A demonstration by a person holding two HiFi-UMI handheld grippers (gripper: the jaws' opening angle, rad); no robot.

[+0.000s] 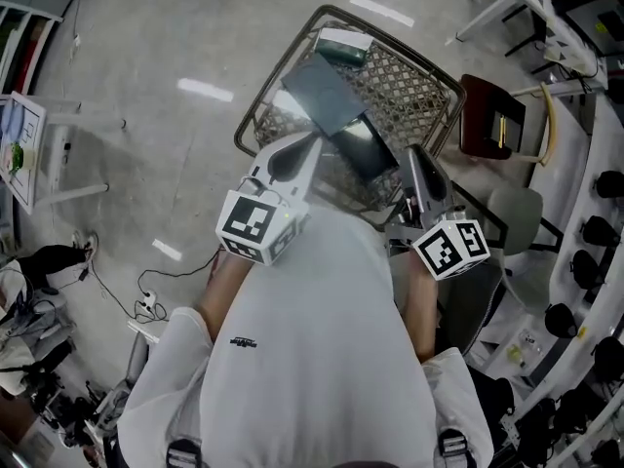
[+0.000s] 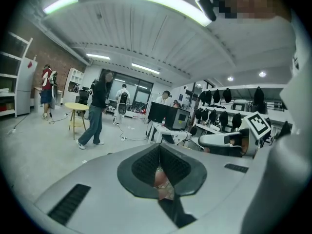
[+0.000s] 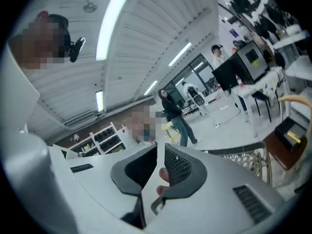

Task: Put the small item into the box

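Tool [image 3: 160, 148] jaws narrowly apart

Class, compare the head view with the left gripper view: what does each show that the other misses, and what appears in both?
Only the head view: the wire basket on the floor, dark flat items in it, a brown chair beside it. Only the left gripper view: a yellow round table, a walking person, ceiling lights. Both: the left gripper and the right gripper.
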